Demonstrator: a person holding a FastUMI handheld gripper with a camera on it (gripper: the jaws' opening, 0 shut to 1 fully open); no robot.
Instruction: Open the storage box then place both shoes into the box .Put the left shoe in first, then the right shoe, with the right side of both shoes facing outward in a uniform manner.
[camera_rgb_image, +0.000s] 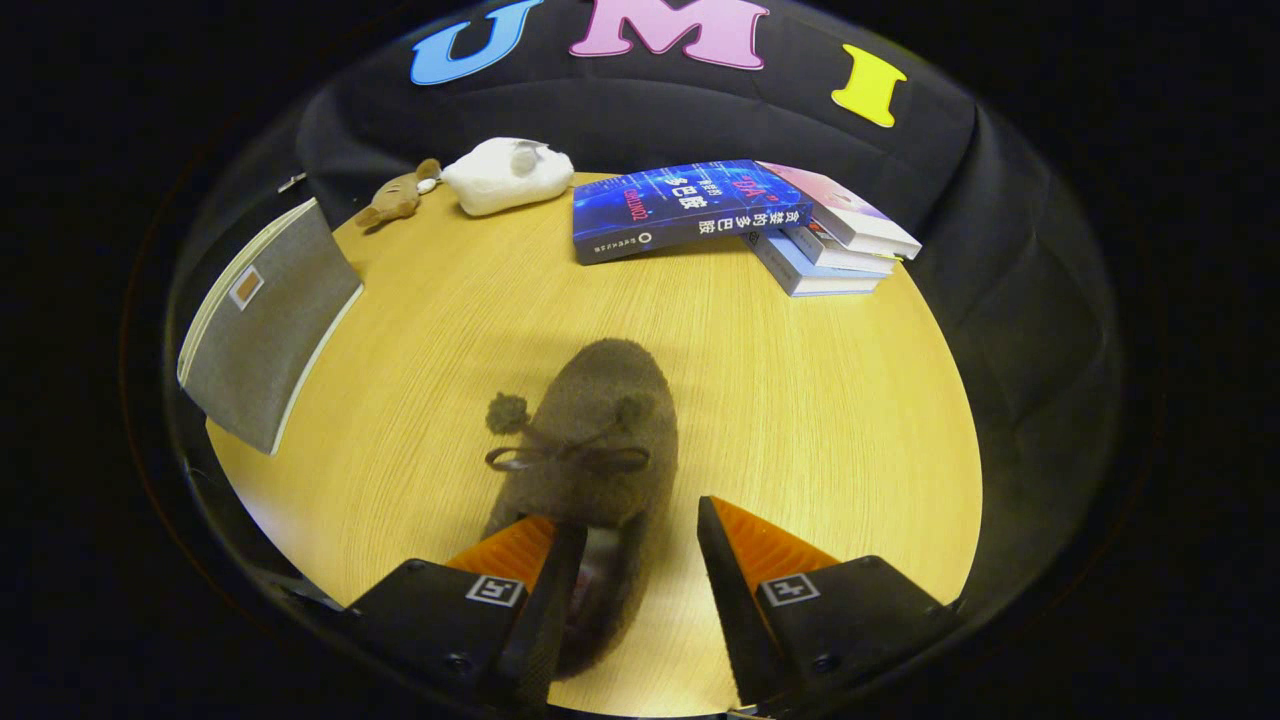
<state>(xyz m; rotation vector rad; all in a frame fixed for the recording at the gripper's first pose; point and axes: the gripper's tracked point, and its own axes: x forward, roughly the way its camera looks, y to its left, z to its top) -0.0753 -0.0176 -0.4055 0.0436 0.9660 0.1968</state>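
One brown fuzzy shoe (590, 440) on the wooden table (850, 420), heel end hidden behind my left finger (520, 560). My tongs (640, 550) stand apart, heel between them, right finger clear of it. One grey storage box (265, 325), partly cut off. Four stacked books (740, 215), titles unreadable. Two plush toys (480, 180).
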